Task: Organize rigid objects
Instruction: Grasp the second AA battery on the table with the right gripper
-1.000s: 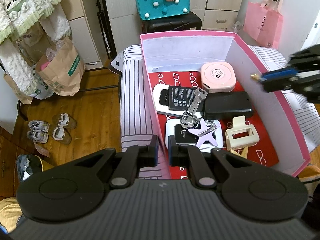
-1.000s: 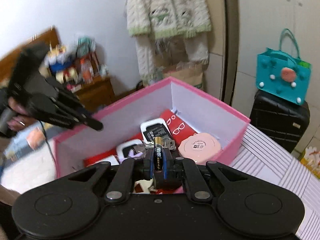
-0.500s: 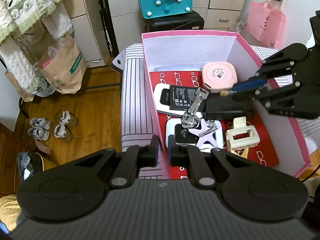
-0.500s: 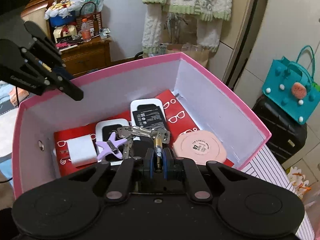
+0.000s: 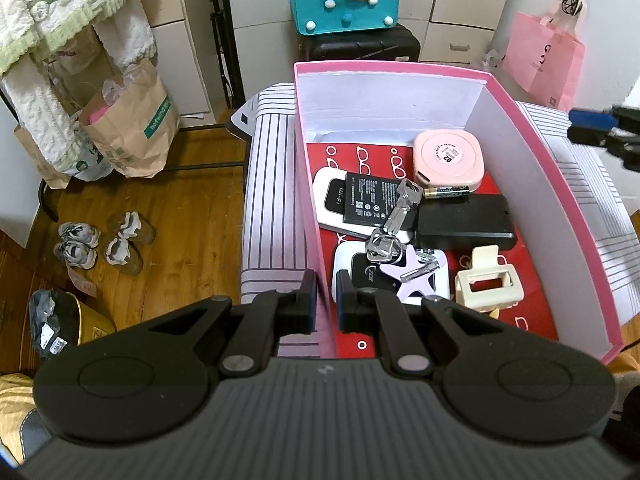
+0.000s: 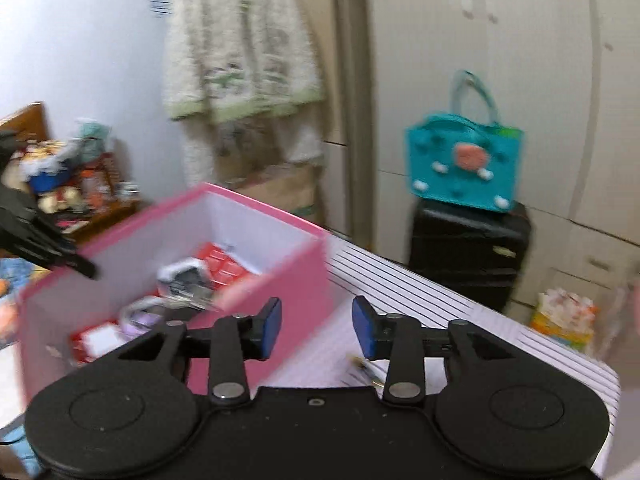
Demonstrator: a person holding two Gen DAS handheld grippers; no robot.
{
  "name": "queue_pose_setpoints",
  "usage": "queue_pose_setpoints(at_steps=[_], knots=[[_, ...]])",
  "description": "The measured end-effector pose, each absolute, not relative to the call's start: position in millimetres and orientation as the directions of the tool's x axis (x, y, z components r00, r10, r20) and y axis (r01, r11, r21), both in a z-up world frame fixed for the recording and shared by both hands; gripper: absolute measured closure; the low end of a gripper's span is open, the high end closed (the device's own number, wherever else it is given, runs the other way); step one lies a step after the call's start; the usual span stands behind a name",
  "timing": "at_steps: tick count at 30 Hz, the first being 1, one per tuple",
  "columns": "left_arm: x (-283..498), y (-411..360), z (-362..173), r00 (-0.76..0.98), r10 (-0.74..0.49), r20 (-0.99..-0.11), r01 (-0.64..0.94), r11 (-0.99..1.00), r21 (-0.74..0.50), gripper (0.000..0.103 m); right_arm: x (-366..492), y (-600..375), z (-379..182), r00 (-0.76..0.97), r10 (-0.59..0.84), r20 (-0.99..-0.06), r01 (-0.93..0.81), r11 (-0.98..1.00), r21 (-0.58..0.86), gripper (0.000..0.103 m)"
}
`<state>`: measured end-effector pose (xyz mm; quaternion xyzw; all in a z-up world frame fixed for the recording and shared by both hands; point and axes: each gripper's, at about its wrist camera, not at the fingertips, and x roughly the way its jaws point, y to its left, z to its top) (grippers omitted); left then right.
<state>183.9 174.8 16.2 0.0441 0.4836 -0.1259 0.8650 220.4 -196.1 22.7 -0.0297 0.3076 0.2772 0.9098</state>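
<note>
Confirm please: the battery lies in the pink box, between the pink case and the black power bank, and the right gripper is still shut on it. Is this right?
Not quite. The right gripper is open and empty; its jaws have just been opening. The right wrist view shows this. The battery does lie in the pink box, between the pink case and the black power bank.

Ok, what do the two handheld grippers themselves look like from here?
Both look alike: matte black bodies with two round discs, linkage arms pinned by silver rivets, and blue pads on the finger faces. The left gripper has a ribbed grey housing with a small pale mark in its middle. The right gripper has a smooth black housing with a small screw. No cables, hands or sleeves show.
</note>
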Motion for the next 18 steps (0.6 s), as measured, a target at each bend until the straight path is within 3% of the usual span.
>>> queue_pose_setpoints(at_steps=[4,8,18], knots=[[182.9,174.7,15.3,0.504,-0.17,-0.847,0.247,0.968,-0.047,0.095,241.7,-210.4,-7.6,0.628,0.451,-0.635,-0.479,0.866,0.142,0.058],[185.3,173.6,16.7,0.497,-0.159,-0.853,0.234,0.971,-0.044,0.095,254.2,-201.9,-35.5,0.586,0.418,-0.695,-0.532,0.845,0.06,0.041],[216.4,173.5,18.8,0.404,-0.161,-0.9,0.235,0.97,-0.068,0.095,277.3,-179.2,-60.6,0.55,0.402,-0.732,-0.583,0.813,0.009,0.042]])
